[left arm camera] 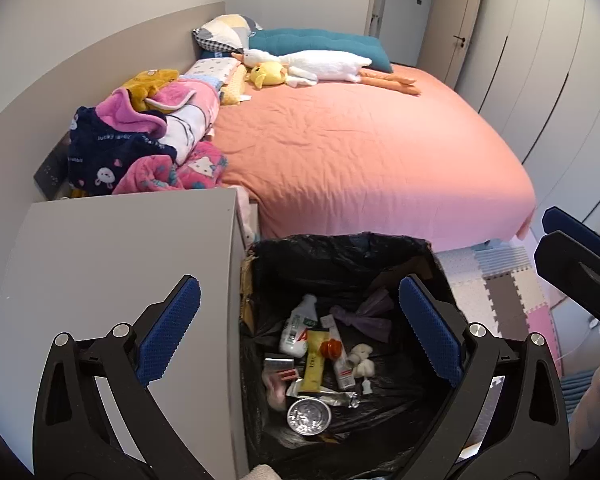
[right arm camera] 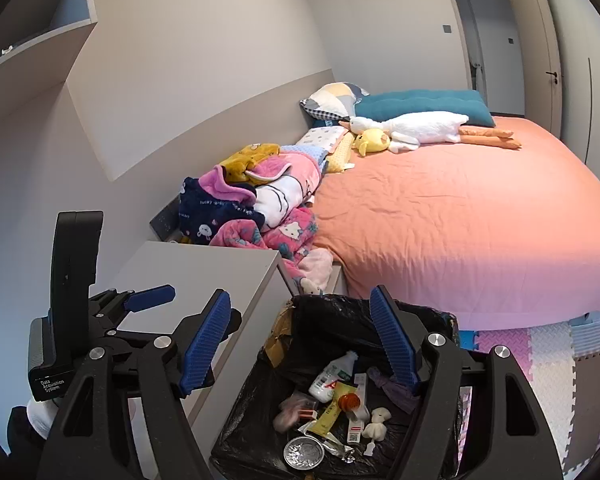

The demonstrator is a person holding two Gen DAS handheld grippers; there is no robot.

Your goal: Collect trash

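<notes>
A wide bed with a salmon-pink sheet fills the far and right part of the room. A heap of pink, navy and yellow fleece blankets lies on its left edge, and a long white plush goose rests at the far end beside a teal cushion. Near and to the left stands a pale grey cabinet. Just right of it, touching its side, sits a cardboard bin lined with a black plastic bag, with a pastel foam puzzle mat on the floor to its right.

The trash lies in the bottom of the bin: a white plastic bottle, a yellow sachet, a small orange cap, a crumpled white tissue wad and a round silver foil cup.

The left gripper hangs over the bin with its blue-padded jaws spread wide and nothing between them. The right gripper hovers over the bin too, jaws parted and empty.
</notes>
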